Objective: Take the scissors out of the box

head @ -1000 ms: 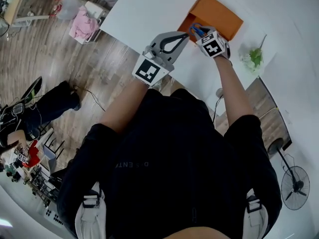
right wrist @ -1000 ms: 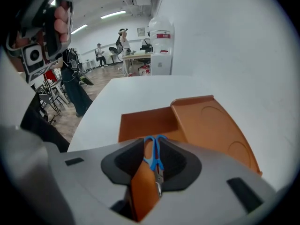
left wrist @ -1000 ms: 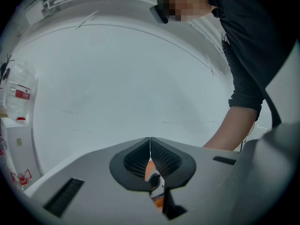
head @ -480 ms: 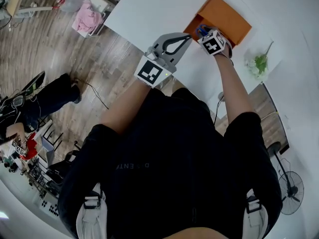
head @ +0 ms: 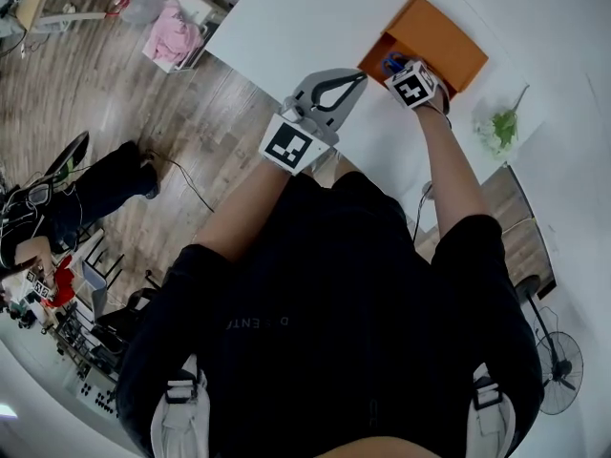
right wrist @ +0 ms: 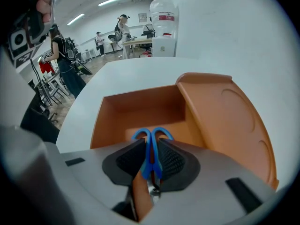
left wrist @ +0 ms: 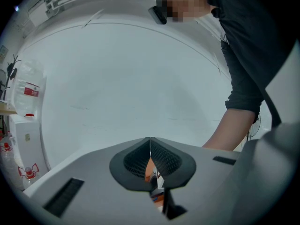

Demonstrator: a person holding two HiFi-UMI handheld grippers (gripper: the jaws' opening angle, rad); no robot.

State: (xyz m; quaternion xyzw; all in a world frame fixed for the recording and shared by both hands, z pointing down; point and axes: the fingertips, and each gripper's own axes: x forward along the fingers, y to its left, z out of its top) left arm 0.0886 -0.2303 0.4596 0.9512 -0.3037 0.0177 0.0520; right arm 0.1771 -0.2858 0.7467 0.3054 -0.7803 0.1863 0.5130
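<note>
right gripper view: right gripper point(right wrist: 150, 146), jaws just closing, clamps scissors point(right wrist: 152, 157) in the box point(right wrist: 140, 108).

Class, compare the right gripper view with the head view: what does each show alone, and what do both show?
Right gripper view only: the right gripper, jaws just closed further, gripping the scissors by their blue handles; a water dispenser. Head view only: a green sprig, a floor fan. Both: the orange box on the white table.

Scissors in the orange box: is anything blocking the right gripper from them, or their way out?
Nothing visible. The right gripper has just been closing and grips the scissors by the blue handles; the box stands open, lid folded aside.
</note>
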